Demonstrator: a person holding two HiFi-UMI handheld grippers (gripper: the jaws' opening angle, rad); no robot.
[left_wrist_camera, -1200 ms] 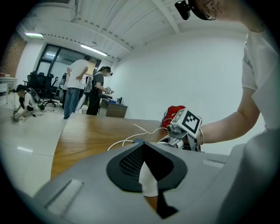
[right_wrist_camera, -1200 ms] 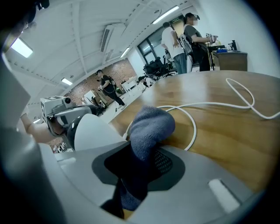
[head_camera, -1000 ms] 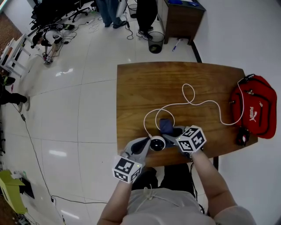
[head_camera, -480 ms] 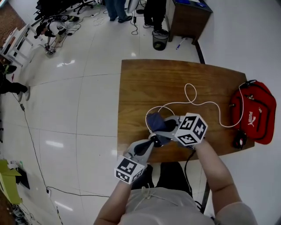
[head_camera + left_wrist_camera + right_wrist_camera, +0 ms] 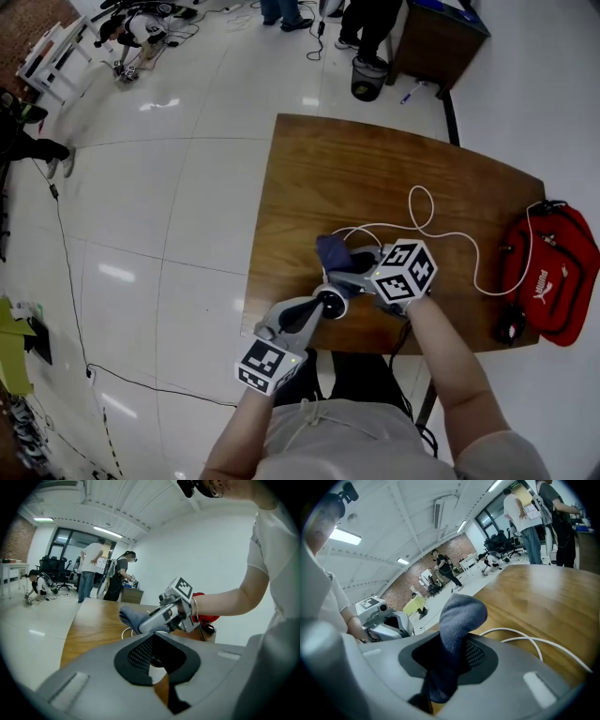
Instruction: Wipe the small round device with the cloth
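The small round device (image 5: 331, 302), white with a dark lens, sits near the wooden table's (image 5: 375, 169) front edge. My left gripper (image 5: 317, 307) reaches it from the lower left, jaws shut on its side; a white sliver of the device (image 5: 157, 673) shows between the pads. My right gripper (image 5: 343, 266) points left just beyond the device and is shut on a blue-grey cloth (image 5: 331, 250). The cloth (image 5: 459, 616) bulges up out of the right gripper (image 5: 450, 660). In the left gripper view, the cloth (image 5: 133, 617) hangs just above my left gripper (image 5: 157, 660).
A white cable (image 5: 424, 221) loops across the table from the device toward a red bag (image 5: 560, 270) at the right edge, with a small black object (image 5: 509, 324) beside it. A waste bin (image 5: 370, 75) and standing people are on the floor beyond.
My right gripper has lifted and swung left with the cloth, from the device's upper right to just beyond it. The left gripper has stayed at the device.
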